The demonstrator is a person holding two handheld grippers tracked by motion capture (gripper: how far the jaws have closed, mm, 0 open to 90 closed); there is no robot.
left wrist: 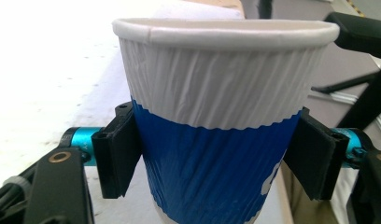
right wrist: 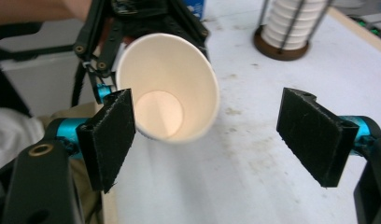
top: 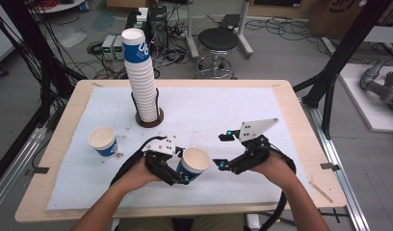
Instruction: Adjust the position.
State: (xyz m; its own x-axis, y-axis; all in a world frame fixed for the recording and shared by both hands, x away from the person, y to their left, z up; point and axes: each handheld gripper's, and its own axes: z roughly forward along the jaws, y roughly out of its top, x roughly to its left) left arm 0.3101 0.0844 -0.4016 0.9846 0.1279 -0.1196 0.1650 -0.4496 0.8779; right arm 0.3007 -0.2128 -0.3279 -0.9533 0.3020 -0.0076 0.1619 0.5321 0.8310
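Observation:
A blue-and-white paper cup [top: 193, 163] hangs tilted above the white mat, its mouth toward the right. My left gripper [top: 180, 175] is shut on its blue band. In the left gripper view both pads press the sides of the cup [left wrist: 216, 140] between the jaws of the left gripper [left wrist: 216, 161]. My right gripper [top: 221, 150] stands open just right of the cup's rim, with nothing between its fingers. The right gripper view looks into the empty cup [right wrist: 167, 88], which lies beyond the left jaw of the right gripper [right wrist: 221, 140].
A tall stack of the same cups [top: 139, 72] stands in a wire holder on a round brown base [top: 150, 120] at the back left. A single cup [top: 103, 141] stands upright on the white mat [top: 223, 110] at the left. Wooden table edge surrounds the mat.

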